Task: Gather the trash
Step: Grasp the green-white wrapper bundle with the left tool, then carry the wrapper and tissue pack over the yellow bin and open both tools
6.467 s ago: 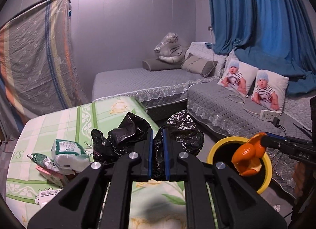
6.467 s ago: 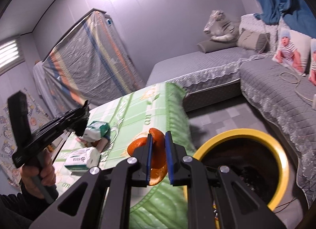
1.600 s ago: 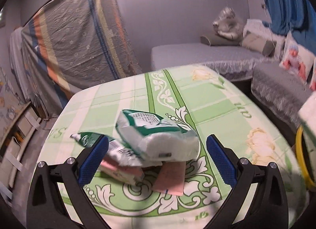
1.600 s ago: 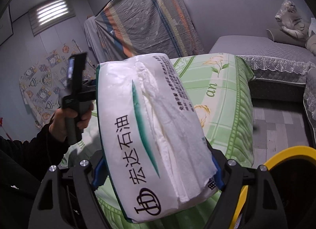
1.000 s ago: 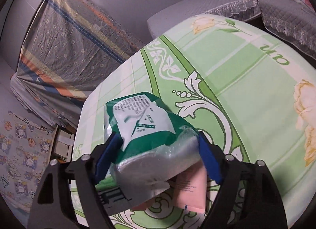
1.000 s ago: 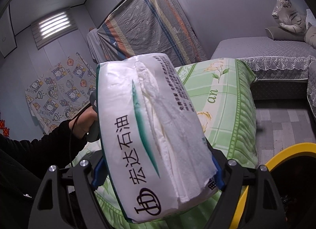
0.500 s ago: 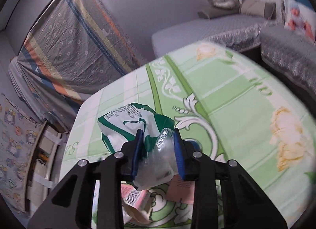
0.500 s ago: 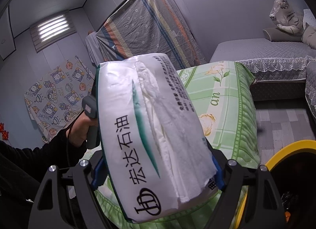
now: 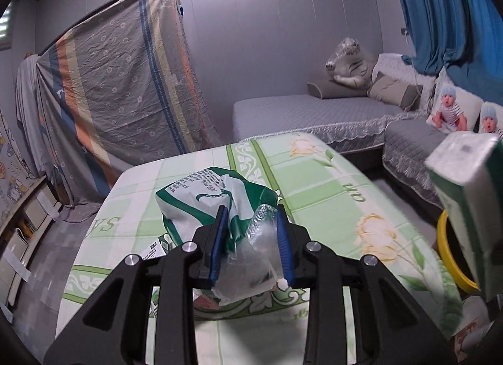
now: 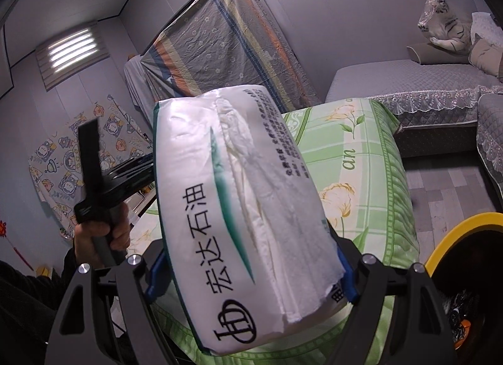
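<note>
One green floral tablecloth (image 9: 314,195), gray rm.

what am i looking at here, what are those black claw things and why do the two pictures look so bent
No robot here: a person holds a two-fingered black grabber in each hand, each carrying a wide-angle camera, hence the curved look. One picture looks along the left gripper, the other along the right gripper. The left one pinches a crumpled green and white wrapper above a table with a green flowered cloth. The right one grips a white tissue pack across its width. A yellow-rimmed bin stands beside the table. In the right picture you also see the hand holding the other grabber.
</note>
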A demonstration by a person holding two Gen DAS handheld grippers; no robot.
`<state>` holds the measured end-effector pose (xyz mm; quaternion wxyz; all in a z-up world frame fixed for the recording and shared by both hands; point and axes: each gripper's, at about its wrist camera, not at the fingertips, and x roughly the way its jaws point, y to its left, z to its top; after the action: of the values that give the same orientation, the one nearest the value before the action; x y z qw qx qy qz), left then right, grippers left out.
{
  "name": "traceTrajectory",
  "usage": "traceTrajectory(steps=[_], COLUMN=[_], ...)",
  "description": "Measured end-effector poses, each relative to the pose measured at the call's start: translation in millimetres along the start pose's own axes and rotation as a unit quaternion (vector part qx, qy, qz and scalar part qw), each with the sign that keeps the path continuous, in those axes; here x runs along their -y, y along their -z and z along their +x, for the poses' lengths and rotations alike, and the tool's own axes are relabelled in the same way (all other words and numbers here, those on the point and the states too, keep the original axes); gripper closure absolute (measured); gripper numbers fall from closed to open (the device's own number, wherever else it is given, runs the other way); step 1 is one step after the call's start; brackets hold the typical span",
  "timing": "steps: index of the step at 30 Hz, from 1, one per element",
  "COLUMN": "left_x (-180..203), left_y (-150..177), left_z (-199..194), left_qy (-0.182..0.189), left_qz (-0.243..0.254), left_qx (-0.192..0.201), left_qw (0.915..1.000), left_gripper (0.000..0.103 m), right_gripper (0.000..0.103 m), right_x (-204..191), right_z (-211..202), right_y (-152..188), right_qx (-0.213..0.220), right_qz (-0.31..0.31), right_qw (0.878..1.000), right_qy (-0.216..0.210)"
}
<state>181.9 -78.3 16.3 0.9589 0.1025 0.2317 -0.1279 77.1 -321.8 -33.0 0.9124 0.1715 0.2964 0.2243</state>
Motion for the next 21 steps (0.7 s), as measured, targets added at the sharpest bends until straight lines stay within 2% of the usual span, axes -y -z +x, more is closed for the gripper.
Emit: traceTrajectory(steps=[9,21], left_x=[20.1,102.5], left_y=[-10.1,-32.6], left_z=[-45.1,-68.0], left_qy=[0.038,0.118], left_qz=[-0.008,0.030], left_qx=[0.043,0.091], left_qw=[0.9983,0.9883], left_gripper=[0.074,0.074], right_gripper=[0.026,0.026], right_x=[1.6,43.9], right_z=[-32.9,-102.9], right_y=[-8.7,-4.9], right_qx=[0.045,0.117], right_qz=[0.015,0.041], right_qw=[0.998,0.986], right_qy=[0.037,0.109])
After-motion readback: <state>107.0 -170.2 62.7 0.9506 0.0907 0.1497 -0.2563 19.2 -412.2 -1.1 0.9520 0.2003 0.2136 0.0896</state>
